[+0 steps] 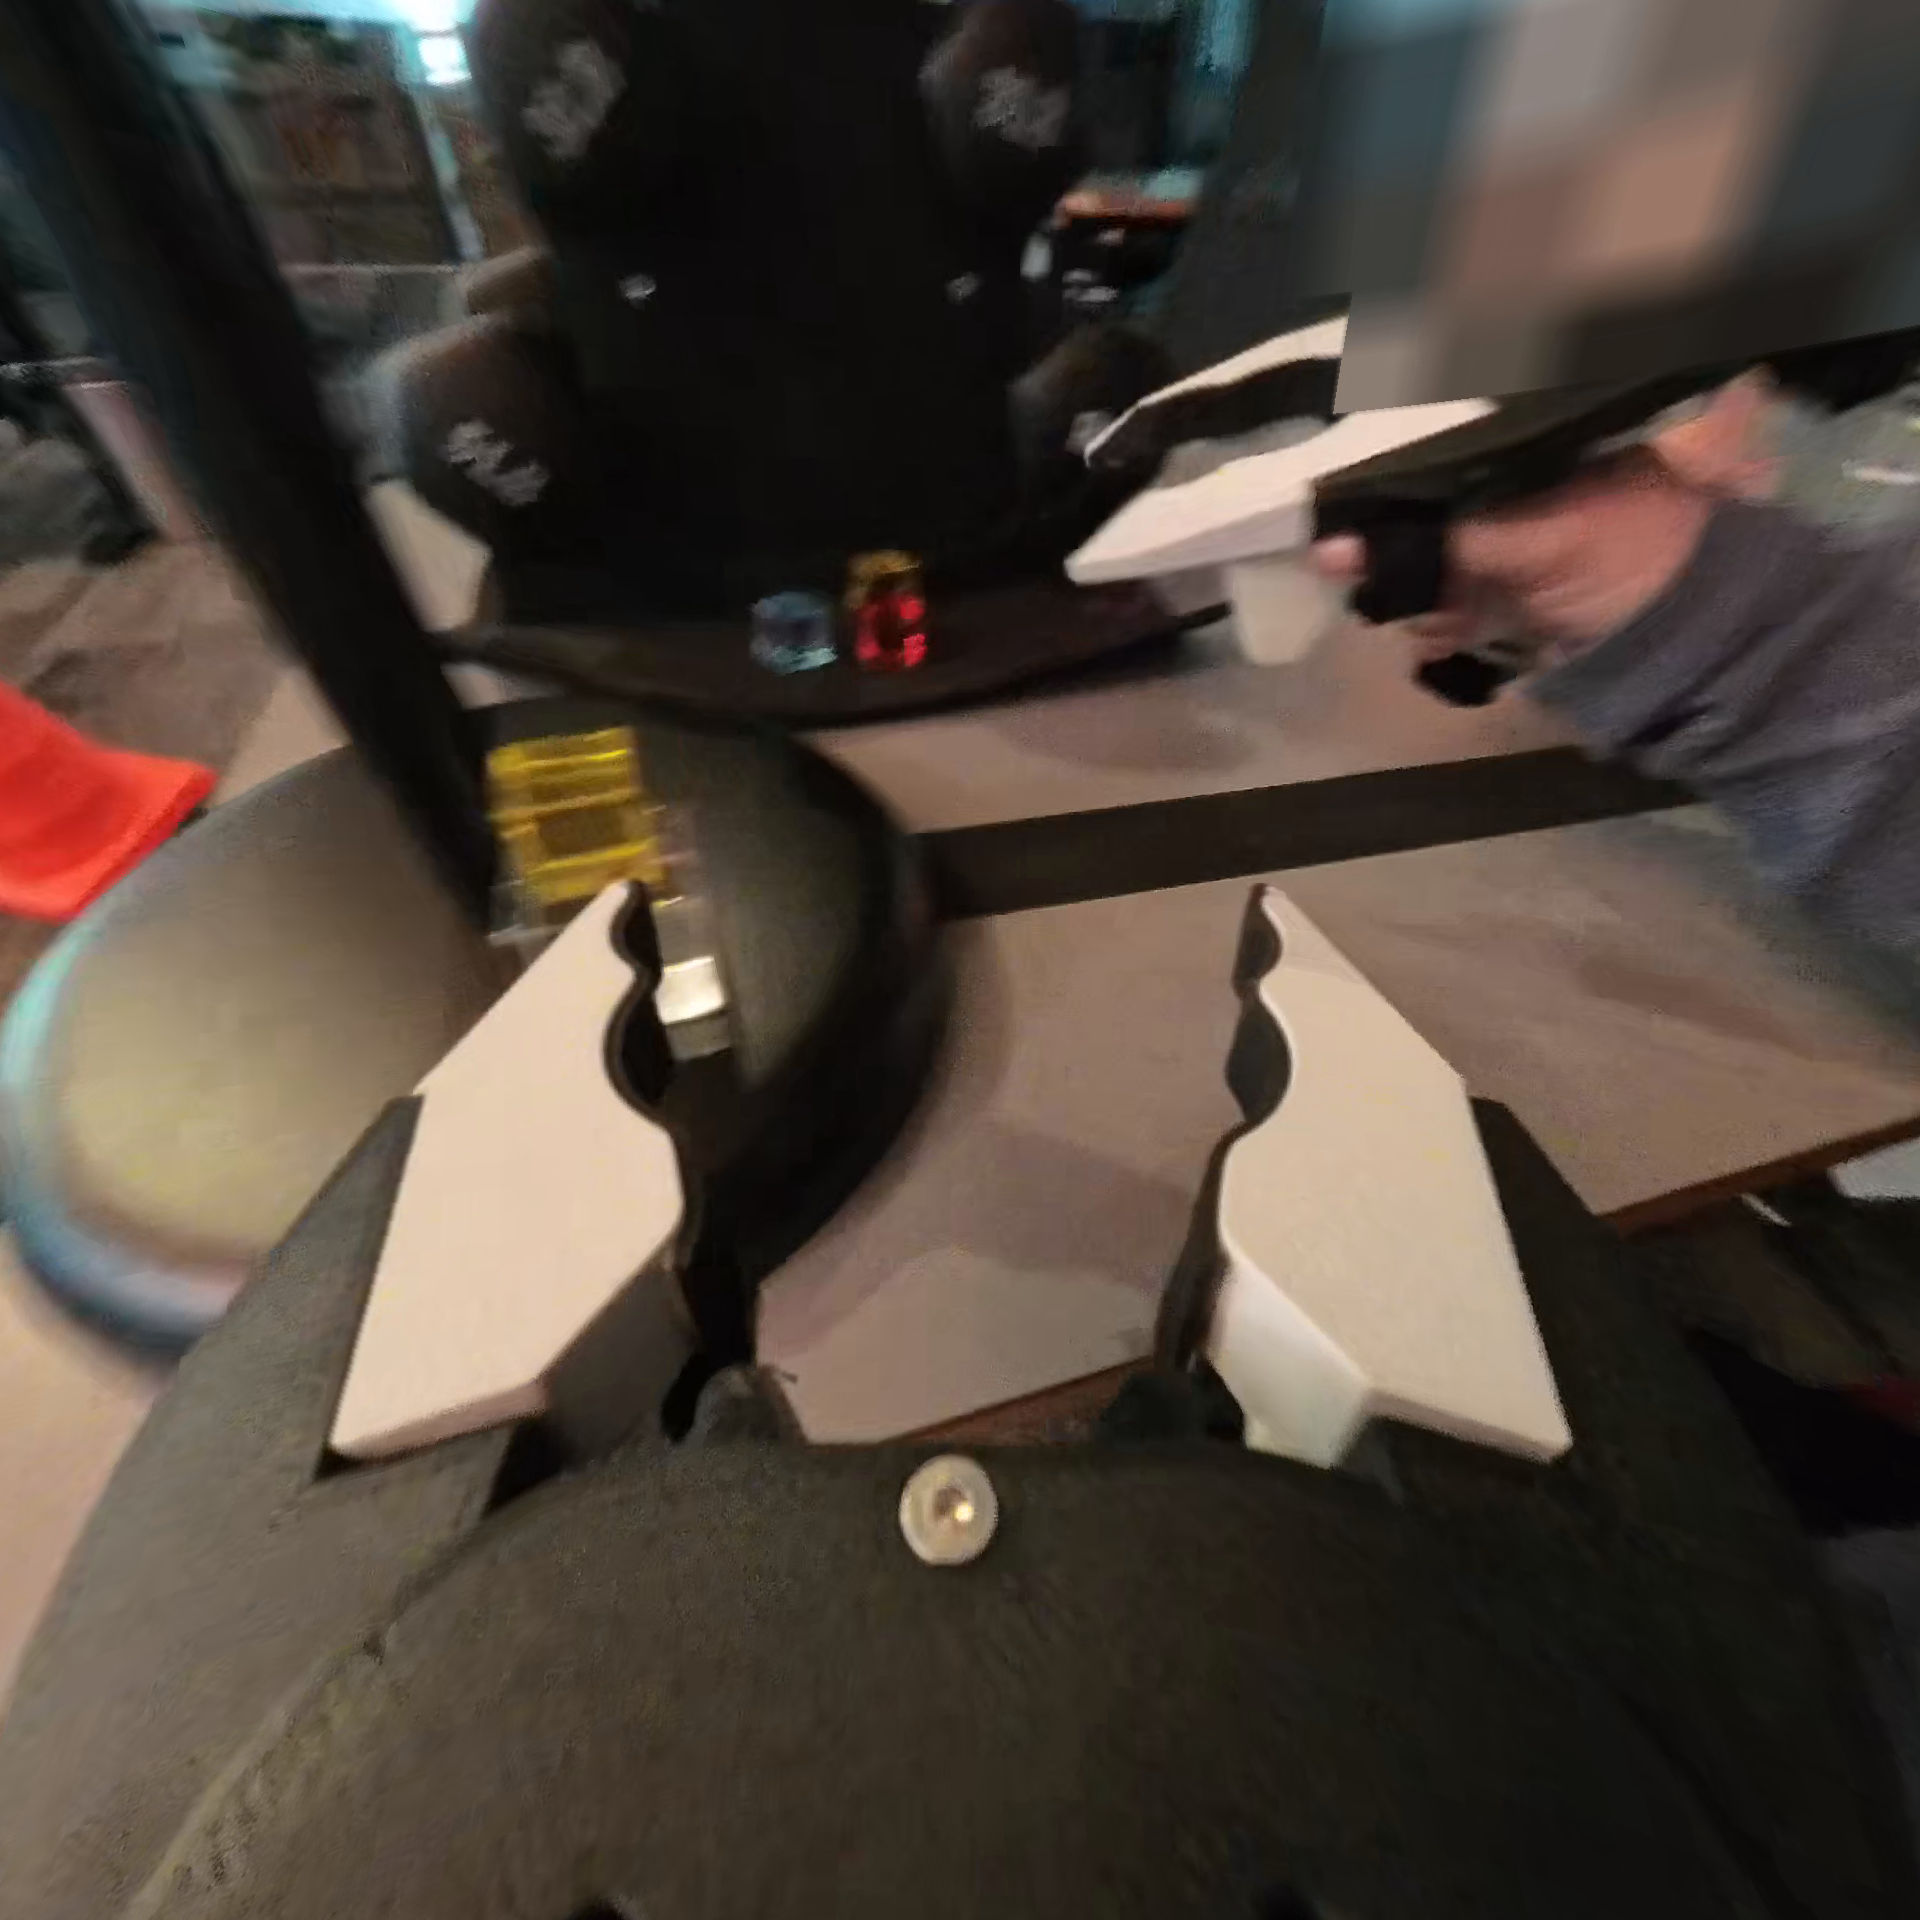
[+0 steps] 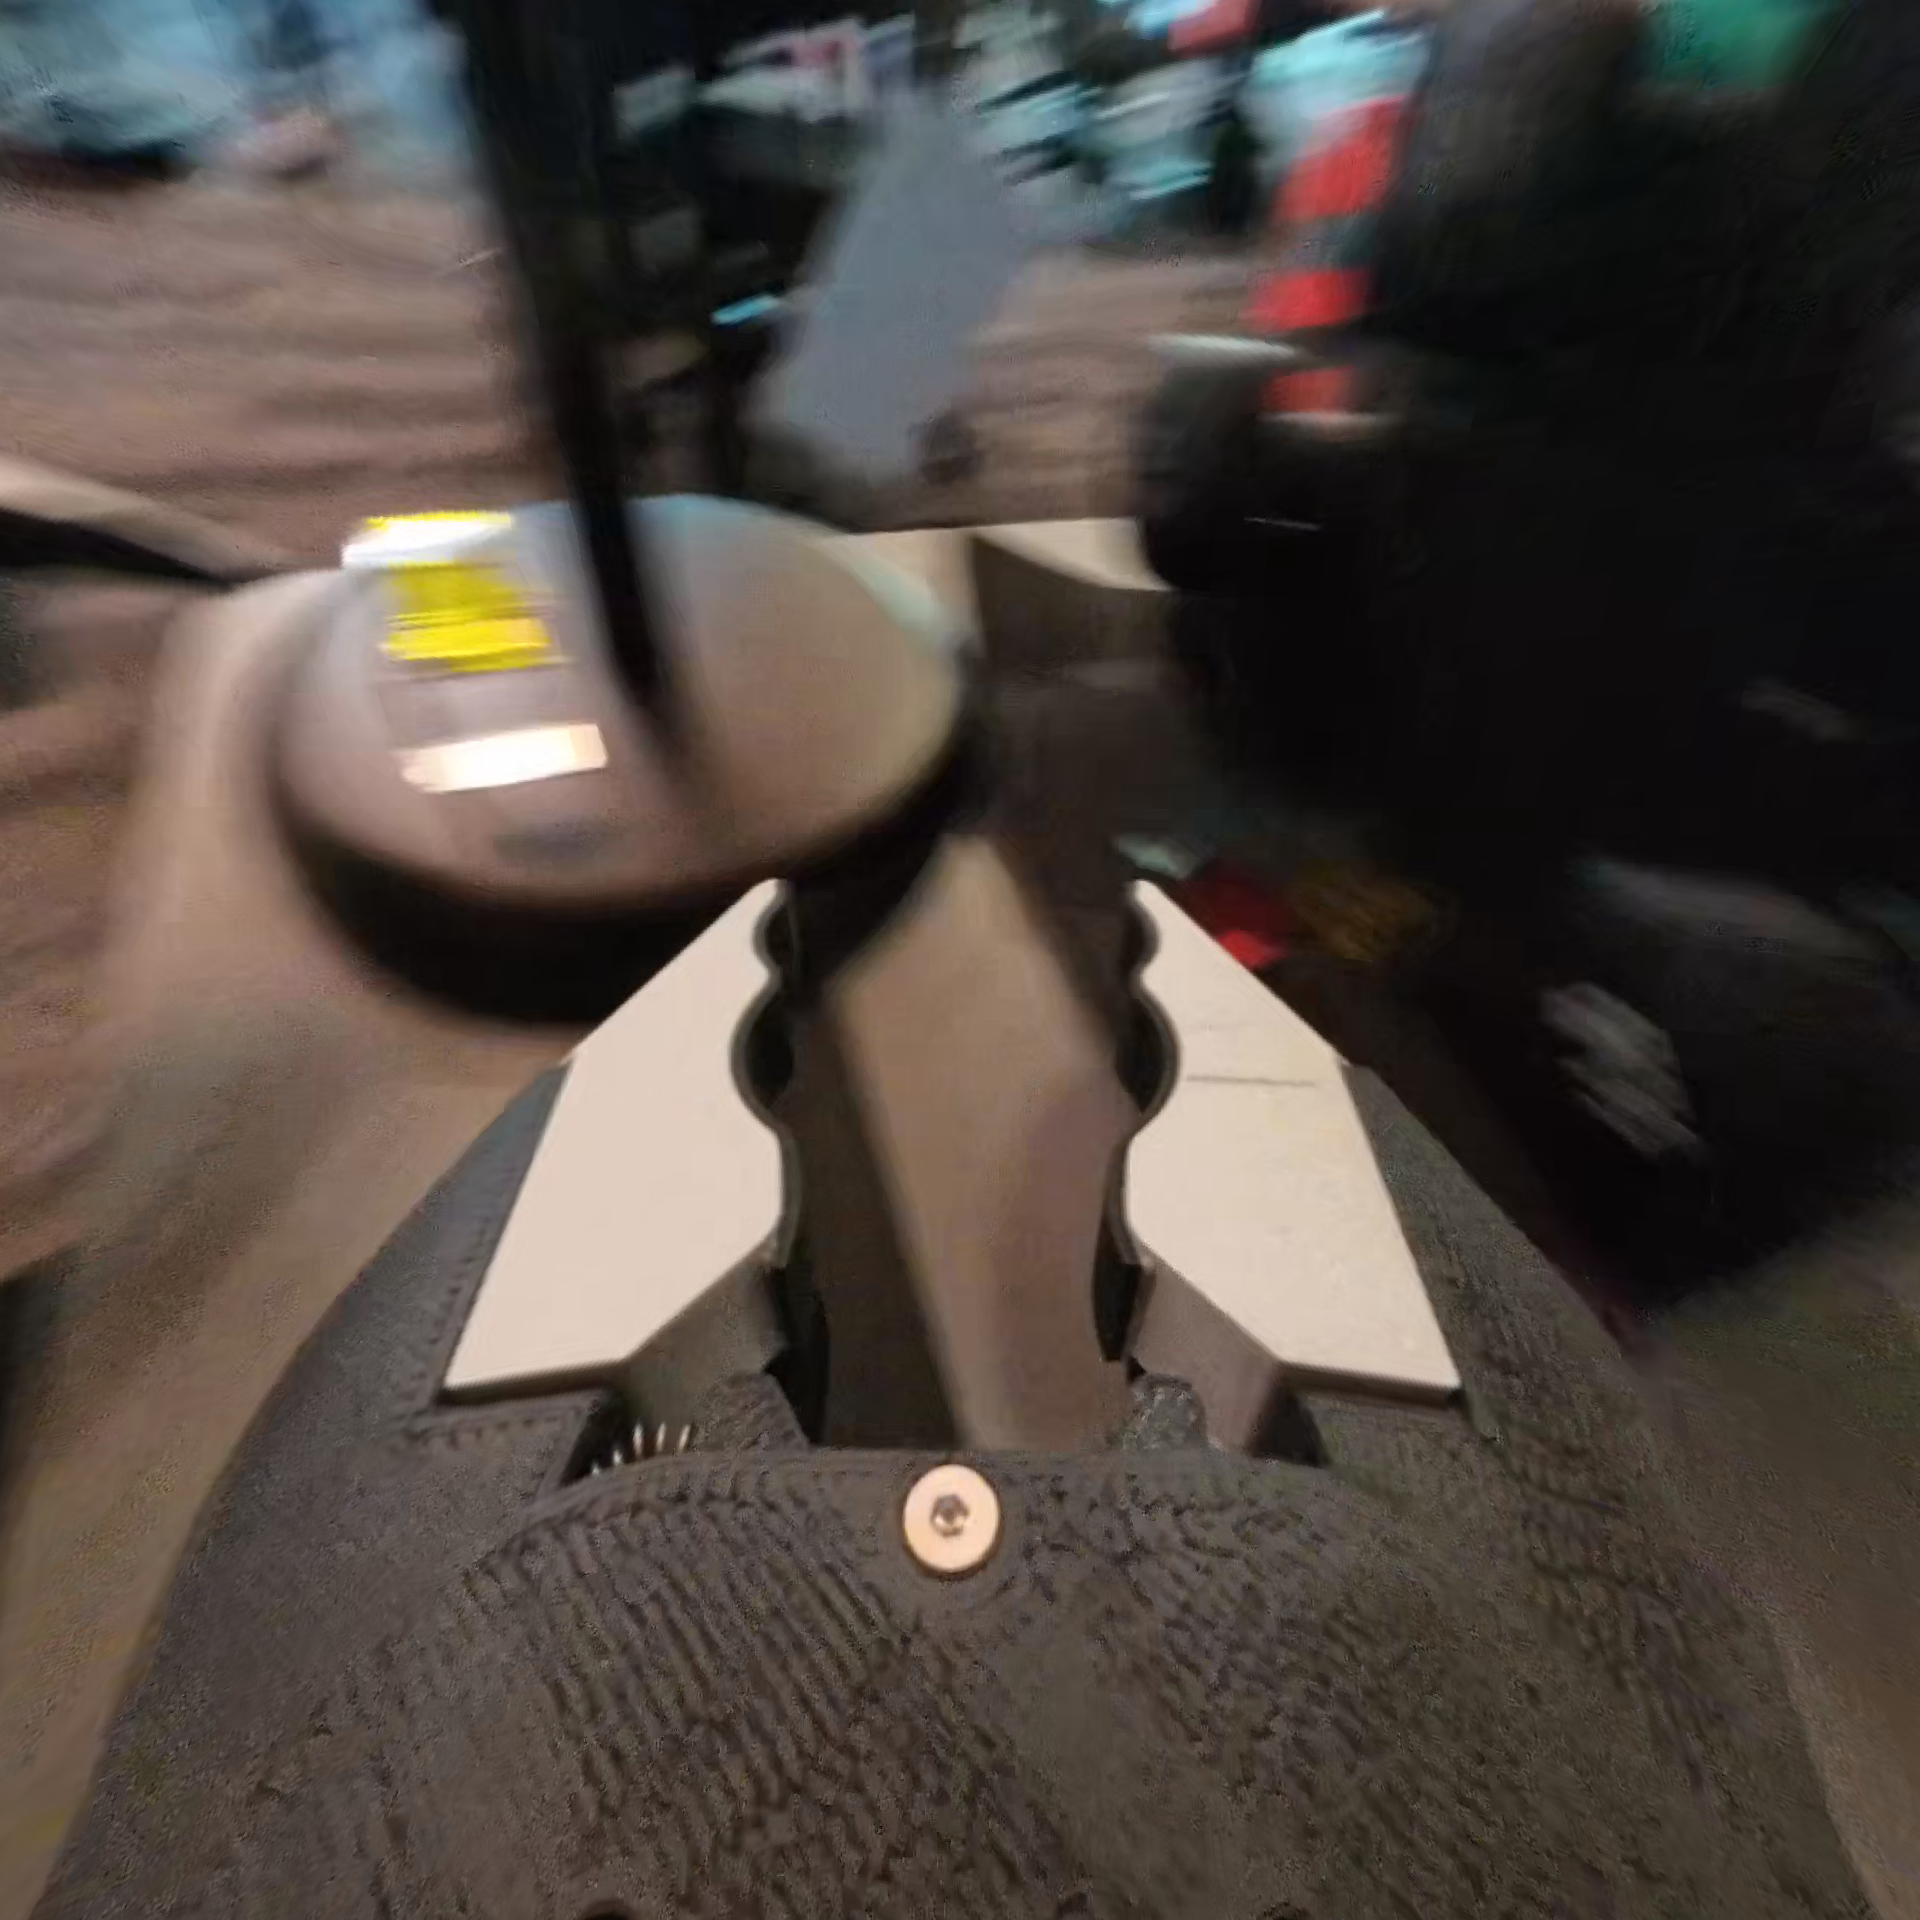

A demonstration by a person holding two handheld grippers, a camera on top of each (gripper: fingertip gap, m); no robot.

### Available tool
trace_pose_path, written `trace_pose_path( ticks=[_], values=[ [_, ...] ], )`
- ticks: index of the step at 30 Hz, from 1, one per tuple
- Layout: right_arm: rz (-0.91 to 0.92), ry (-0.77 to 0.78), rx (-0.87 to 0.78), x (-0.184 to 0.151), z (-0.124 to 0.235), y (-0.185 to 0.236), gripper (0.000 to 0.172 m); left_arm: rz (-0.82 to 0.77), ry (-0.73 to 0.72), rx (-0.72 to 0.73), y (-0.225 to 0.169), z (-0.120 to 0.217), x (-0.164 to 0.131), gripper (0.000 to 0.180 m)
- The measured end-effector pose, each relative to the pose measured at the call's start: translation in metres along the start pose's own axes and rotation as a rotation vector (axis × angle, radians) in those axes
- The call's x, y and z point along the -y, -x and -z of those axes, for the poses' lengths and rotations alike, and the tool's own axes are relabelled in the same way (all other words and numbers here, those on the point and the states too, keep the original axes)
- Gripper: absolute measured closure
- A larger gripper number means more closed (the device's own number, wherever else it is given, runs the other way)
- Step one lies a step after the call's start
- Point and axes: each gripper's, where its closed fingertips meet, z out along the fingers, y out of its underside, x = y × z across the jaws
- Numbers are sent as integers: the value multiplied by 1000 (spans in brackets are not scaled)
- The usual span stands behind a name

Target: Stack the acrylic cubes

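Observation:
My left gripper (image 1: 945, 904) is open wide with nothing between its fingers, only bare table. Just past its left fingertip, a yellow acrylic cube (image 1: 571, 810) sits on top of a clear cube (image 1: 691, 1003) on a round dark plate (image 1: 821, 935). Farther back, a blue cube (image 1: 793, 632) stands beside a red cube (image 1: 891, 636) that has a yellow cube (image 1: 883, 577) on it. My right gripper (image 2: 956, 904) is open and empty. Its view is blurred, with the yellow cube (image 2: 457, 613) on the plate (image 2: 748, 748) to its front left. The right gripper also shows in the left wrist view (image 1: 1101, 499), held by a hand.
A black upright pole (image 1: 260, 416) stands just left of the plate and shows in the right wrist view (image 2: 582, 364) too. A dark strip (image 1: 1299, 831) crosses the grey table (image 1: 1403, 1039). The far cubes rest on a black mat (image 1: 987, 675). An orange object (image 1: 73, 810) lies at far left. The yellow acrylic cube (image 1: 571, 810) is about 4 cm from my left fingertips.

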Motion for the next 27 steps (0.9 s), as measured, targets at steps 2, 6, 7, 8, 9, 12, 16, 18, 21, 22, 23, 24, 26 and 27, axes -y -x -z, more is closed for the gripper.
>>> trace_pose_path(
  ticks=[2, 6, 7, 8, 9, 12, 16, 18, 21, 22, 23, 24, 26, 27],
  values=[
    [-48, -63, -270, -25, 26, -70, 108, -21, 23, -91, -34, -18, 0, 77],
    [-162, 138, -337, -87, 31, -124, 117, -87, 80, -132, -66, -67, 1, 95],
    [-178, 156, -317, -93, 27, -128, 117, -91, 85, -96, -63, -81, 6, 100],
    [-185, 165, -298, -97, 22, -130, 120, -85, 96, -41, -53, -97, 10, 104],
    [-184, 170, -280, -99, 16, -131, 122, -58, 116, 15, -41, -113, 13, 106],
    [-153, 213, -231, -106, -1, -134, 124, 82, 211, 28, -25, -159, 12, 100],
    [-180, 177, -185, -99, -9, -141, 131, 134, 270, 177, 12, -196, 15, 103],
    [-196, 200, -146, -104, -13, -139, 142, 173, 277, 212, 26, -210, 20, 109],
    [-177, 217, -141, -106, -15, -137, 147, 172, 333, 307, 52, -225, 16, 119],
    [-169, 219, -146, -105, -15, -137, 147, 163, 348, 341, 60, -229, 15, 121],
    [-162, 219, -150, -105, -15, -137, 147, 163, 361, 364, 67, -233, 14, 123],
    [-159, 220, -152, -105, -15, -137, 147, 172, 374, 373, 71, -237, 12, 126],
    [-162, 219, -150, -105, -15, -137, 147, 180, 414, 396, 79, -244, 4, 131],
    [-165, 218, -148, -106, -14, -137, 147, 184, 438, 407, 82, -246, -1, 132]
  ],
)
